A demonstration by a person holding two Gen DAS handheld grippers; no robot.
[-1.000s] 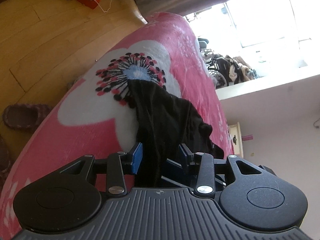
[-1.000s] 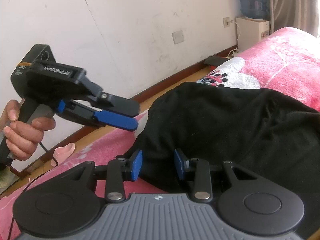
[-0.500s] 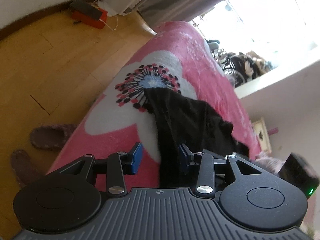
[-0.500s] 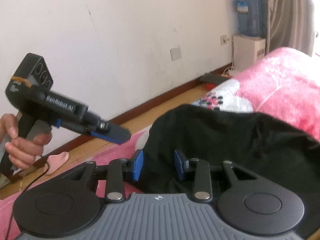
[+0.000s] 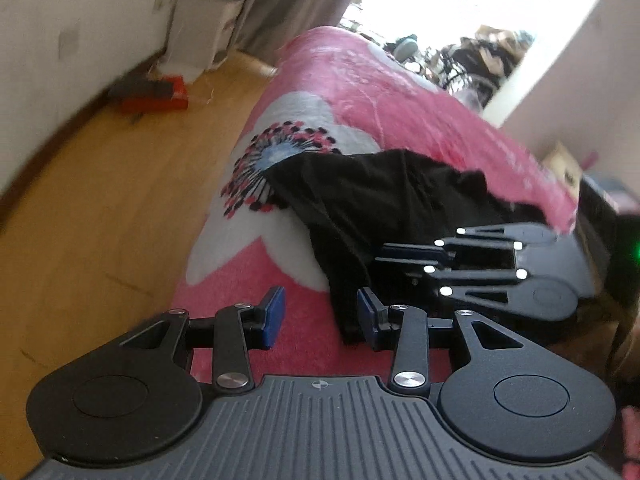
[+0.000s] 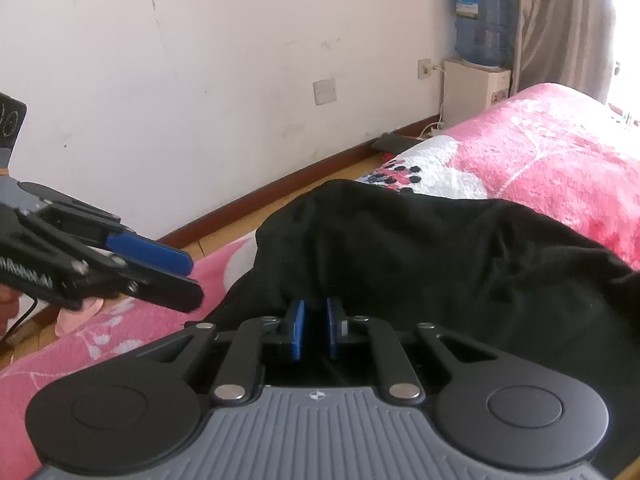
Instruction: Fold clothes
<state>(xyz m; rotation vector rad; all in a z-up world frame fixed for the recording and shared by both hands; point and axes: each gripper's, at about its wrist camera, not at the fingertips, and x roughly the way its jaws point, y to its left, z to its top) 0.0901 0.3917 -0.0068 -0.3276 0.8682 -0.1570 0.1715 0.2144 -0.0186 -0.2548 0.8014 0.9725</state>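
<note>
Lying crumpled on the pink blanket point(image 6: 552, 148) is one black garment point(image 6: 420, 248), part of it covering the blanket's white flower print point(image 5: 288, 152).

Two grippers work at it. The right gripper point(image 6: 315, 330) has its blue pads nearly together, pinching a fold of the garment's near edge. The left gripper point(image 5: 320, 320) stands wide open above the blanket, its right pad just beside a hanging edge of the garment point(image 5: 384, 200) and nothing between the pads. From the right wrist view the left gripper point(image 6: 160, 268) appears side-on at the left, apart from the cloth; white lettering runs along its body but is too blurred to read. From the left wrist view the right gripper point(image 5: 408, 256) lies low against the cloth.

Beyond the bed are a wooden floor point(image 5: 80, 220) and a white wall point(image 6: 200, 80). One blue water bottle point(image 6: 478, 24) sits on one white dispenser point(image 6: 474, 92); its label cannot be read. One wall plate point(image 6: 325, 91) and one socket point(image 6: 424, 69) are on the wall. One red and black box point(image 5: 154, 94) lies on the floor by the baseboard. One curtain point(image 6: 560, 28) hangs beside the window.
</note>
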